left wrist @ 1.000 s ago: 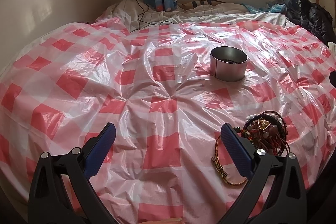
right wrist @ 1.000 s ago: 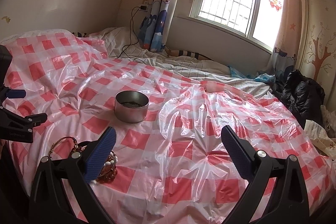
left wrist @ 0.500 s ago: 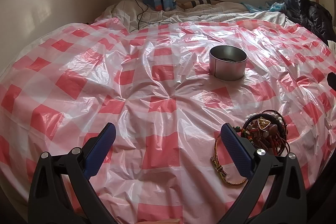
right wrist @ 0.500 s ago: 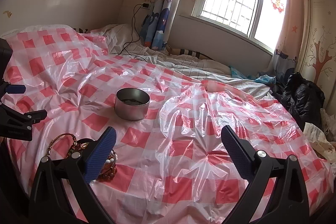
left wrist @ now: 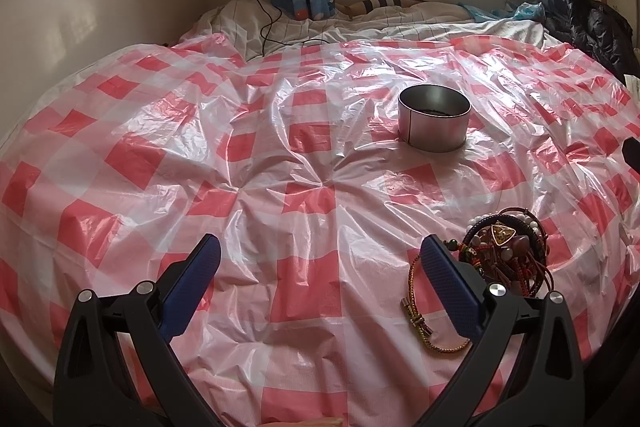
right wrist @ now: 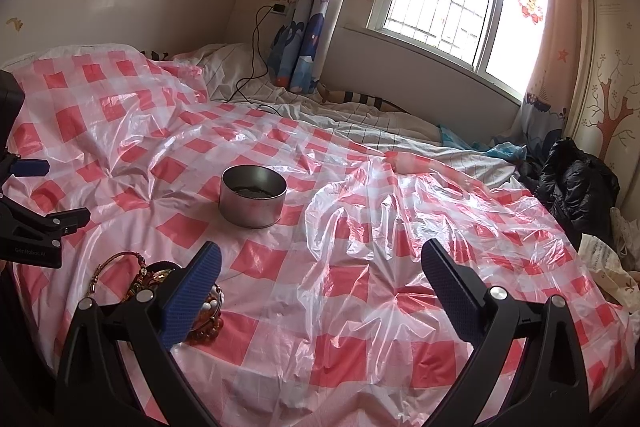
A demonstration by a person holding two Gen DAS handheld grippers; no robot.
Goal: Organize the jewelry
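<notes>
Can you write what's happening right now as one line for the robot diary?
left claw: open, empty | right claw: open, empty | jewelry: piled on sheet | tin: upright beyond pile

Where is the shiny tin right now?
The tin stands on the checked sheet mid-bed, right of centre in the left wrist view, beyond the jewelry pile. In the right wrist view it sits left of centre.

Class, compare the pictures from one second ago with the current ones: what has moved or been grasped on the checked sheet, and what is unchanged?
Almost nothing changed. Both views drift slightly: in the left wrist view the metal tin sits a little higher in frame, and the right wrist view has tilted up a touch. Nothing was grasped or released. The left tongs and right tongs stay open and empty; the jewelry pile and gold braided bracelet lie as before.
</notes>
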